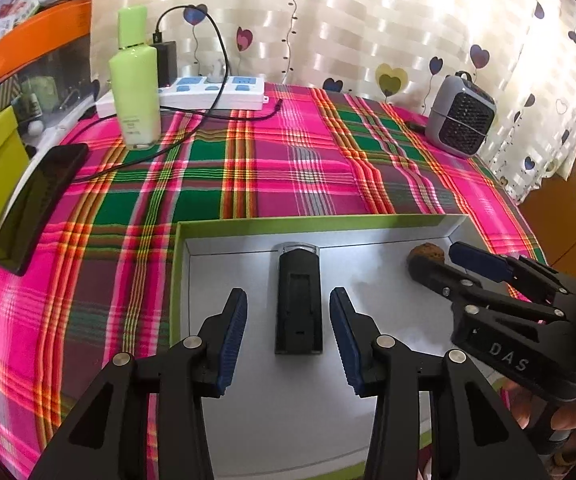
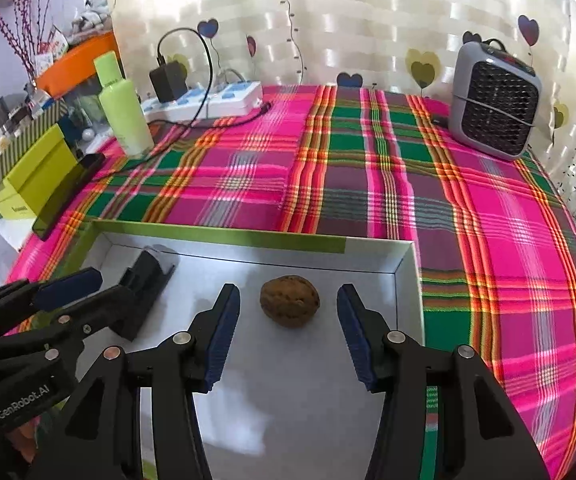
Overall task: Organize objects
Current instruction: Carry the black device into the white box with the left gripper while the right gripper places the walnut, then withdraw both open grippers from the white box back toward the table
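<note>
I note both tongs spread apart and holding nothing: left gripper (image 1: 288, 334) straddles the black device (image 1: 298, 300), right gripper (image 2: 283, 334) straddles the walnut (image 2: 290, 300), both items lying inside the white box (image 2: 408, 280).

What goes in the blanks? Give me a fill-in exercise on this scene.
1. The walnut lies inside the ____.
2. Both the left gripper and the right gripper are ____.
3. The black device lies between the ____ gripper's fingers.
4. The green bottle stands ____.

Missing: box; open; left; upright
</note>
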